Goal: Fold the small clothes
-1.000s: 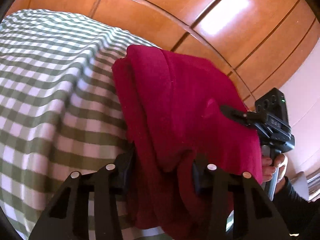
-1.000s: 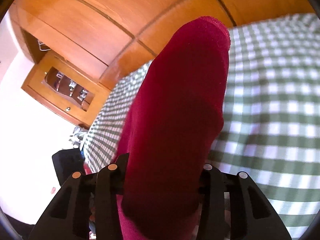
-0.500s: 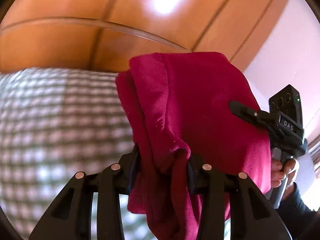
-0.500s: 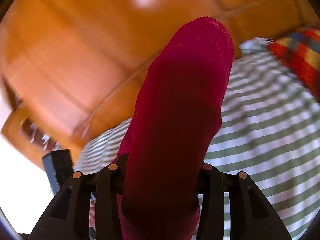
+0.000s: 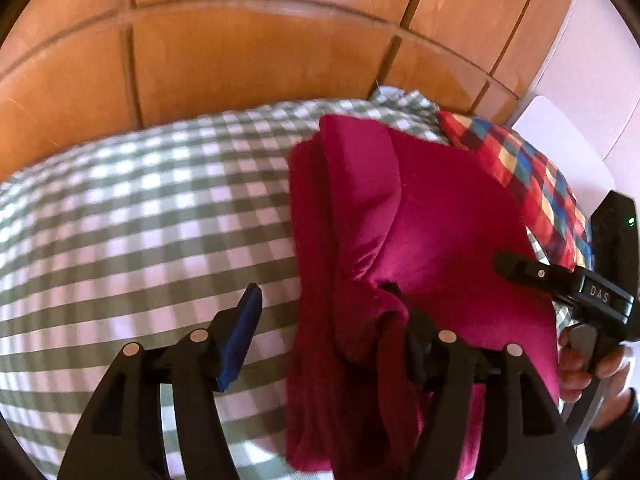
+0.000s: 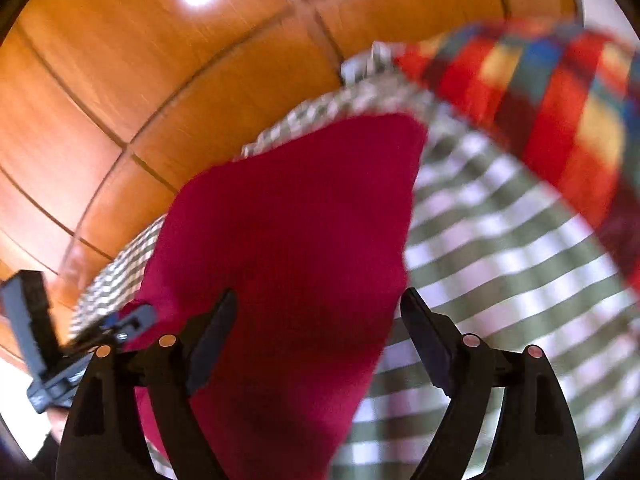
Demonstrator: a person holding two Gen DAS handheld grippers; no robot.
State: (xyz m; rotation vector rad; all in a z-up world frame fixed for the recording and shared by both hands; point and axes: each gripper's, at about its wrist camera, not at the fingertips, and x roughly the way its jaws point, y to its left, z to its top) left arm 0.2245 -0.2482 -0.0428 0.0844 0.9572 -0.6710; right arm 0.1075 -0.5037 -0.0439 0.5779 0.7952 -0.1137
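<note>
Warm orange wooden panelling [image 5: 248, 64] is filling the top of both views, and below it a bed with a green-and-white checked cover [image 5: 140, 220] is spreading across the lower half. At the far right of the left wrist view, a bright multicoloured checked pillow [image 5: 532, 176] is lying on the cover.

Right of centre in the left wrist view, the folded crimson garment [image 5: 432, 216] is lying on the bed, bunched into thick rolled folds along its left edge and smoother across its broad right part. The left hand-held gripper [image 5: 332, 332] is opening: its left finger with the blue pad [image 5: 242, 332] is standing clear over bare cover, while the right finger is sitting under a drooping fold of the cloth, so nothing is being squeezed.

At the right edge, a person's hand [image 5: 588, 364] is holding the right hand-held gripper [image 5: 520, 268], whose tip is reaching over the garment's right side.

In the blurred right wrist view, that gripper [image 6: 316, 332] is opening too, its fingers spread wide with the crimson garment [image 6: 296, 216] lying between and beyond them, loose from both pads. The other gripper [image 6: 132, 320] is showing at the lower left edge.
</note>
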